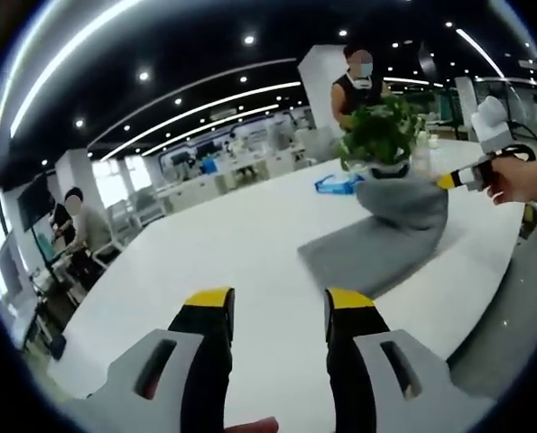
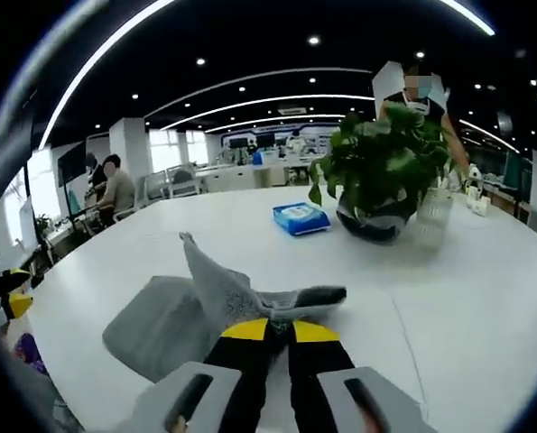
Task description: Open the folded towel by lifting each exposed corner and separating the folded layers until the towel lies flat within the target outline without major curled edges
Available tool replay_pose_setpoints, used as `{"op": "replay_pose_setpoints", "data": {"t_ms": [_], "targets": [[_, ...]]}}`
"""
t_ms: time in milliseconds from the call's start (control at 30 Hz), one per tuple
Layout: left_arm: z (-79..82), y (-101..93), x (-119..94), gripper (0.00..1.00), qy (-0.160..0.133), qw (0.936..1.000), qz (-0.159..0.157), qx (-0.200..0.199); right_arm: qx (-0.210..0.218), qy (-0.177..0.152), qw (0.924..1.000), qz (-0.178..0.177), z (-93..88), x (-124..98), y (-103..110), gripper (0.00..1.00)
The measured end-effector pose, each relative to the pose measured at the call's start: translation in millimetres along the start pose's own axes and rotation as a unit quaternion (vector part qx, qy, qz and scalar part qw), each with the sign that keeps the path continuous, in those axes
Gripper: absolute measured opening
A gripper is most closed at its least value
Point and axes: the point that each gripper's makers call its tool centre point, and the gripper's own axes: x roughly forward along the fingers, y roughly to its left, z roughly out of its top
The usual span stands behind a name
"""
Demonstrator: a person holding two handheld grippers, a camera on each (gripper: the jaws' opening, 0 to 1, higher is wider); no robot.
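Observation:
A grey towel (image 1: 385, 239) lies partly folded on the white table (image 1: 241, 244), with one part pulled up off the surface. In the right gripper view the lifted flap of the towel (image 2: 223, 293) rises from the yellow-tipped jaws, and my right gripper (image 2: 280, 330) is shut on it. That same right gripper (image 1: 449, 180) enters the left gripper view from the right, held by a hand and pinching the raised towel edge. My left gripper (image 1: 277, 302) is open above bare table, short of the towel and to its left.
A potted green plant (image 2: 385, 171) stands beyond the towel, a blue packet (image 2: 300, 216) beside it. A glass (image 2: 433, 216) stands right of the plant. A person (image 1: 354, 86) stands behind the table; others sit at desks (image 1: 78, 225) on the left.

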Motion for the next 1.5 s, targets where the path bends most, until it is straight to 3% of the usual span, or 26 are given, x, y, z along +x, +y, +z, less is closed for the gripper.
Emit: {"op": "replay_pose_setpoints", "data": {"t_ms": [267,400,600,933,1133,1500], "targets": [[-2.2,-5.1,1,0.39,0.009,0.9999,-0.008,0.009,0.009,0.016,0.9997,-0.017,-7.6,2,-9,0.05],[-4.0,-6.0,2,0.39,0.013,0.9998,-0.011,0.011,0.013,0.043,0.9983,-0.036,-21.4,4,-18,0.05],[-6.3,-8.5,3,0.38,0.021,0.9995,-0.015,0.017,0.047,0.064,0.9956,-0.05,-32.8,2,-29,0.05],[-13.8,-21.2,6,0.37,0.043,0.9975,-0.041,0.038,0.06,0.069,0.9949,-0.044,-35.4,3,-29,0.06],[-14.1,-16.6,5,0.37,0.043,0.998,-0.033,0.034,0.027,0.067,0.9954,-0.063,-32.2,3,-35,0.14],[-11.3,-13.5,3,0.35,0.037,0.9984,-0.024,0.034,0.031,0.075,0.9944,-0.068,-36.2,2,-37,0.18]]}}
